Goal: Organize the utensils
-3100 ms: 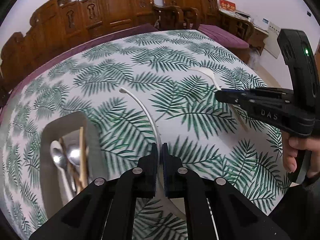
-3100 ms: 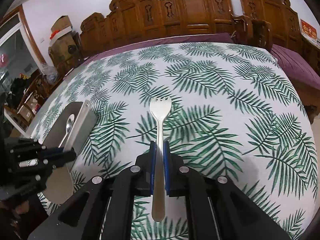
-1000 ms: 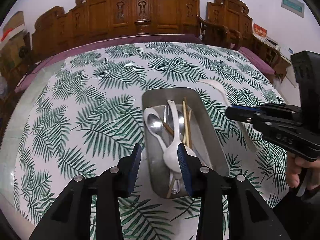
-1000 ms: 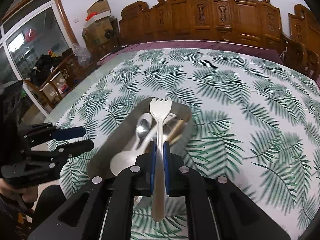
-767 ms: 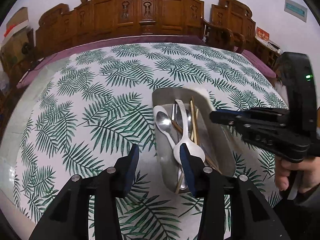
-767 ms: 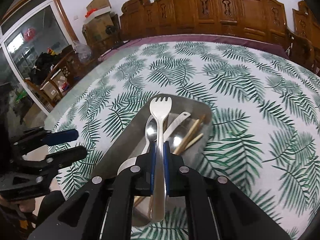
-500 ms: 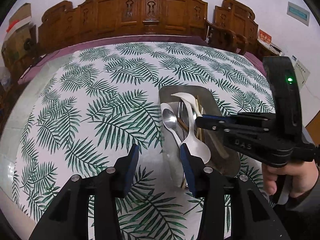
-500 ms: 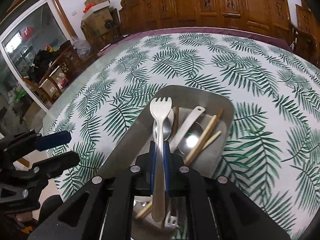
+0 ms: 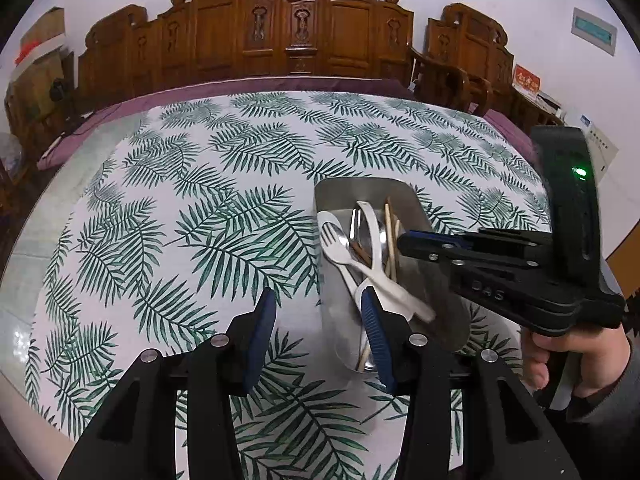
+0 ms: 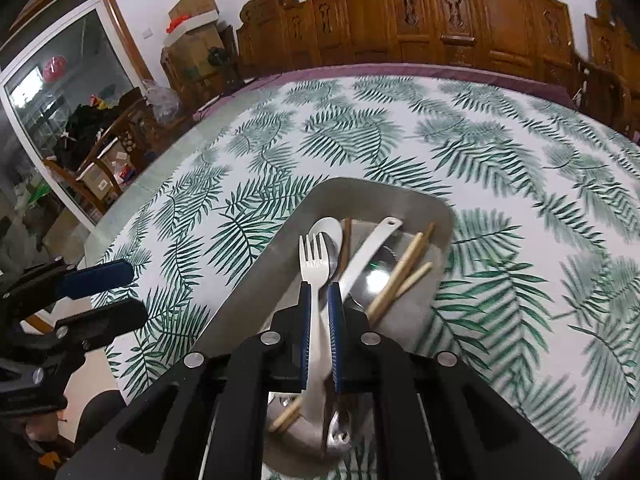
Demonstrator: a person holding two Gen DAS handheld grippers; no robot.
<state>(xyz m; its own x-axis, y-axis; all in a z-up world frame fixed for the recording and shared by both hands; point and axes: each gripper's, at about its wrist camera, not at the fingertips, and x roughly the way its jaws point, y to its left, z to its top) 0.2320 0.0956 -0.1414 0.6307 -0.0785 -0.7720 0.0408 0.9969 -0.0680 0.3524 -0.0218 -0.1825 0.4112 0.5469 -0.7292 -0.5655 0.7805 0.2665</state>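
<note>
Now | white fork [image 10: 313,280] handle hidden between fingers [image 10: 306,332] (over tray [image 10: 256,300])

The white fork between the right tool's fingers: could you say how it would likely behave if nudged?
The white fork looks plastic, so probably light and slightly bendy. It lies across other utensils in the metal tray, so a nudge would likely slide or rock it, not roll it.

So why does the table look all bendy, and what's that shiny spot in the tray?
Left wrist view: the fisheye lens curves the leaf-print tablecloth, and the white plastic fork's handle end is smeared. Right wrist view: a bright glare spot sits inside the grey metal tray.
</note>
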